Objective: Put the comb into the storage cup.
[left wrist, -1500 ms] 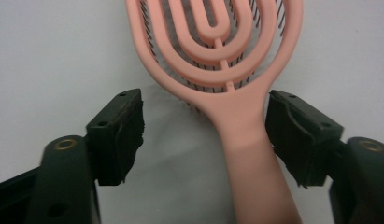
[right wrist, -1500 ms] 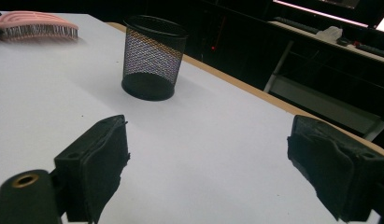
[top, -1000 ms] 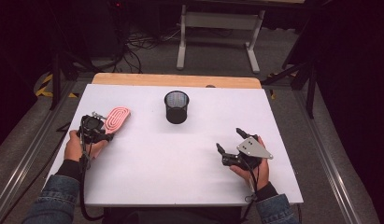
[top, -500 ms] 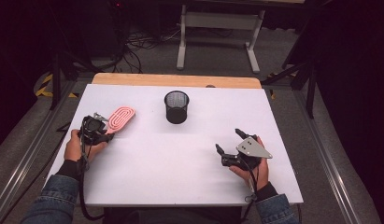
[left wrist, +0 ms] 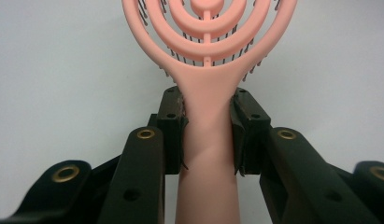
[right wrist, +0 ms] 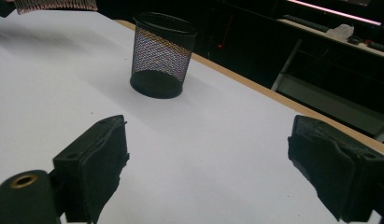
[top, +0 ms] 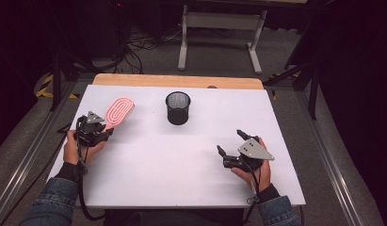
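White table (top: pixel 181 165): left gripper (left wrist: pixel 207 135) just closed onto pink brush (left wrist: pixel 208 70) handle; right gripper (right wrist: pixel 208 172) gapes wide.

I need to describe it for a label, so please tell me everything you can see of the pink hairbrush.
The pink hairbrush looks like smooth plastic. Its oval head is open, built of concentric loops joined by a central rib, with dark bristles underneath. A plain, straight handle runs back from the head. It sits at the left side of the white table, left of the black mesh cup and apart from it. The left gripper has just closed; its pads press both sides of the handle just below the head.
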The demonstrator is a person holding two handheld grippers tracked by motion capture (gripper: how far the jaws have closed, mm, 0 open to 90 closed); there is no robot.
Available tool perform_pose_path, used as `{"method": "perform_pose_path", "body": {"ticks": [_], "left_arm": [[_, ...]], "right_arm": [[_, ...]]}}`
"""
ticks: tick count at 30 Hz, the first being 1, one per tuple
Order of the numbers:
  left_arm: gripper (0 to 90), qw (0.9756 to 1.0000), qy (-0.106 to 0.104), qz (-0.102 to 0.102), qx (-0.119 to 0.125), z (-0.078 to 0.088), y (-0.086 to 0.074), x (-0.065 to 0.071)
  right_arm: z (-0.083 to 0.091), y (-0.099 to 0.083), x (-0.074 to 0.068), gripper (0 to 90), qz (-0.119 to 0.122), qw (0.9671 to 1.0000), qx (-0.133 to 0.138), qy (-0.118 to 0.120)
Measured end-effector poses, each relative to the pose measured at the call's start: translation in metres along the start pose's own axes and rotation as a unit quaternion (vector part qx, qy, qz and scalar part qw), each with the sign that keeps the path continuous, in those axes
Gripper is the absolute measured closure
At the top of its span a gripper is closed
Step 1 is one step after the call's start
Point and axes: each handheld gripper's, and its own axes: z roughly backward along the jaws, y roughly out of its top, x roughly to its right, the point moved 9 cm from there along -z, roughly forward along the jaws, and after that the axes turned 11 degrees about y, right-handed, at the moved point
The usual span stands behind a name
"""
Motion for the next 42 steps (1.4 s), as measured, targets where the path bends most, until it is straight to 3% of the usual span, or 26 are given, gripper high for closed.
{"method": "perform_pose_path", "body": {"ticks": [5, 22, 27, 37, 42], "left_arm": [[69.5, 0.9996, 0.006, -0.001, 0.026, 0.006, 0.005, 0.001], [69.5, 0.9953, 0.015, -0.009, 0.095, 0.023, 0.018, 0.008], [69.5, 0.9929, 0.009, -0.012, 0.118, 0.028, 0.022, 0.015], [69.5, 0.9889, 0.002, -0.028, 0.146, 0.035, 0.026, 0.032], [69.5, 0.9864, 0.0, -0.033, 0.161, 0.039, 0.028, 0.043]], "right_arm": [[0.003, 0.003, 0.003, 12.9, -0.001, 0.9998, 0.013, -0.013], [0.002, 0.005, 0.001, 13.2, -0.002, 0.9998, 0.019, -0.007], [0.003, 0.009, 0.001, 13.0, -0.03, 0.9988, 0.038, 0.005], [-0.003, 0.02, -0.007, 8.3, -0.037, 0.9977, 0.052, 0.022], [-0.005, 0.03, -0.01, 7.3, -0.058, 0.9956, 0.067, 0.032]]}}
